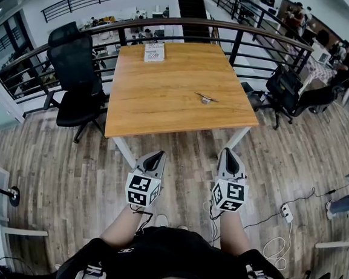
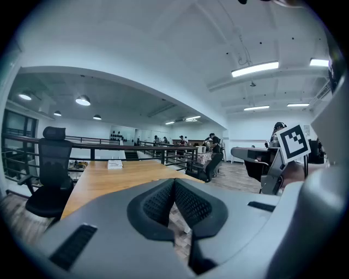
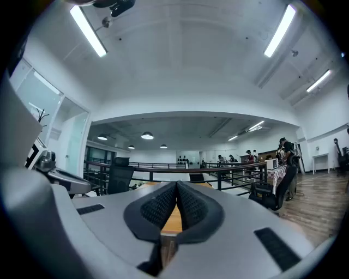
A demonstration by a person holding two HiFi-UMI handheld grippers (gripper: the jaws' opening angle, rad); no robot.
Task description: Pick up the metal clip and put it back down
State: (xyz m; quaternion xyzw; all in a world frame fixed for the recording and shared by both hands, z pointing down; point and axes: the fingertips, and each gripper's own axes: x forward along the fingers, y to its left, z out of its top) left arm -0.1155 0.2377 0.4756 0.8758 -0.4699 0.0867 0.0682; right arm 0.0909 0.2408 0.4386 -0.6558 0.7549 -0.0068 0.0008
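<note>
Wooden table [image 1: 166, 98] stood ahead of the person, with the clip [image 1: 206, 98] lying flat on its top, toward the right side and nearer the front edge than the back. A booklet [image 1: 154, 51] lay at the far edge, well apart from the clip. A black chair [image 1: 76, 79] stood at the table's left side, and a dark railing [image 1: 233, 28] curved behind the table.

Both grippers were held over the plank floor [image 1: 51, 155], short of the table's near edge and well apart from the clip. The left gripper [image 1: 156, 157] pointed toward the table with a slight downward tilt; its own view showed the two ribbed pads [image 2: 161, 201] pressed together at the tip with nothing between them. The right gripper [image 1: 229, 154] pointed level at the table, and its pads [image 3: 191, 206] likewise met along their front edge, empty. The grippers sat side by side, apart from each other, neither one touching the table.
</note>
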